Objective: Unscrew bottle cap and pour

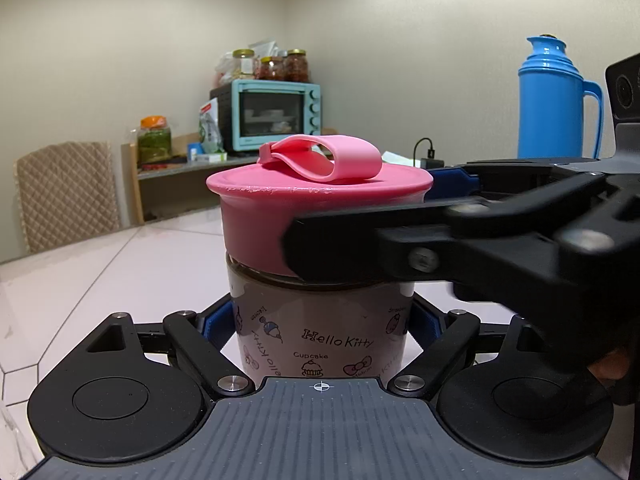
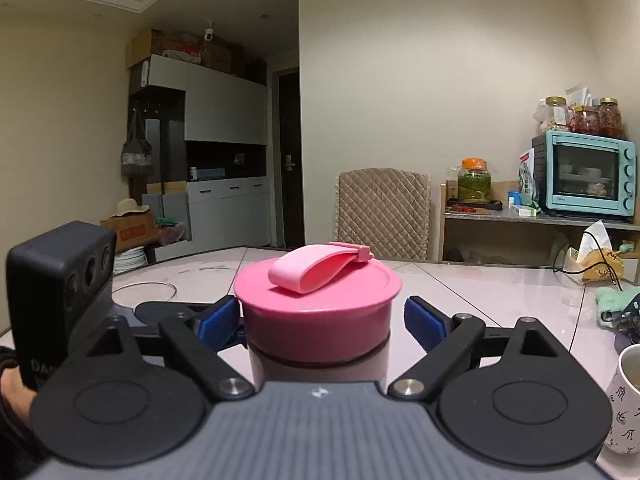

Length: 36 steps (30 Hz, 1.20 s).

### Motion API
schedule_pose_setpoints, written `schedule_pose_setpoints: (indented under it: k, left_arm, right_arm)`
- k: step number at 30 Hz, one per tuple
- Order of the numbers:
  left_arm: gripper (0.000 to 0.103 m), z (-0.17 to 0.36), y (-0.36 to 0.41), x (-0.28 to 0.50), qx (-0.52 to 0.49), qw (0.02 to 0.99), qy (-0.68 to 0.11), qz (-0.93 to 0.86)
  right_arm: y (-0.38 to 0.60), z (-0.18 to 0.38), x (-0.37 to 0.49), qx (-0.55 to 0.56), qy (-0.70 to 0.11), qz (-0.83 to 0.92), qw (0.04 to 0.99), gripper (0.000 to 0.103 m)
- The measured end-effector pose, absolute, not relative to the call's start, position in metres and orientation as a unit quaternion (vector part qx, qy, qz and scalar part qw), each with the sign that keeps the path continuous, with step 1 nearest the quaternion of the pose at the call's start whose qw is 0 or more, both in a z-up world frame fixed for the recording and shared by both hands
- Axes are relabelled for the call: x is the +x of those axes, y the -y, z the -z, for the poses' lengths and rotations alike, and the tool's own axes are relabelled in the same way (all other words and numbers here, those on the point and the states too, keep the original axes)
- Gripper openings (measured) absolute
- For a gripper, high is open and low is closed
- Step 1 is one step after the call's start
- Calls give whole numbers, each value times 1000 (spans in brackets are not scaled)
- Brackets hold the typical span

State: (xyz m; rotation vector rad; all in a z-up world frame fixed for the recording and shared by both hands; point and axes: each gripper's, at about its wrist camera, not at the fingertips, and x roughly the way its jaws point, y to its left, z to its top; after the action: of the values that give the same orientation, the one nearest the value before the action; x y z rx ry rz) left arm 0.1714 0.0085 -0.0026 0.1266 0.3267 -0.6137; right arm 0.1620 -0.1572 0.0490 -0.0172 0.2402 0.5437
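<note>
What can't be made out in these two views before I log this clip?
- Bottle base: hidden in both wrist views by the gripper bodies.
- Cap thread engagement: covered by the cap skirt; how far it is unscrewed cannot be told.
- Right gripper left pad's contact with the cap: too close to tell in the right wrist view.
- Mug: cut off by the right edge, contents unclear.

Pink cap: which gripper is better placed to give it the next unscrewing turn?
Right. The right gripper straddles the pink cap, with a gap at its right pad. The left gripper is clamped on the bottle body, steadying it.
</note>
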Motion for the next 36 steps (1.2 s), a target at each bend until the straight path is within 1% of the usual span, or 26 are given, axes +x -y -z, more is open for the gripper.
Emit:
schedule_pose_setpoints:
  k: [4, 6, 11, 15, 20, 22, 28, 29, 33, 36]
  left_arm:
    - [90, 3, -9, 172, 62, 938, -160, 300]
    - [90, 2, -9, 172, 62, 938, -160, 300]
    - [90, 2, -8, 172, 62, 938, -160, 300]
    - [90, 2, -8, 173, 62, 938, -160, 300]
    - [90, 2, -7, 171, 62, 938, -160, 300]
    - [90, 2, -7, 171, 61, 938, -160, 301]
    - [90, 2, -7, 170, 61, 938, -160, 301]
    - [90, 2, -7, 170, 61, 938, -160, 301]
    - [90, 2, -7, 171, 61, 938, -160, 301]
    - [90, 2, -7, 171, 61, 938, -160, 301]
  right_arm:
    - [149, -48, 165, -13, -121, -261, 958, 90]
    - [148, -48, 168, -9, -121, -257, 959, 86]
    - [150, -47, 169, -16, -120, -273, 954, 85]
    - [166, -48, 181, -38, -117, -336, 934, 85]
    - [195, -50, 211, -38, -124, -449, 884, 85]
    - [197, -51, 216, -41, -124, -465, 876, 85]
    - [195, -53, 212, -44, -119, -460, 879, 85]
    - [194, -53, 211, -45, -118, -455, 882, 87]
    - [187, -55, 201, -54, -122, -428, 894, 87]
    - [183, -59, 192, -41, -125, -399, 907, 91]
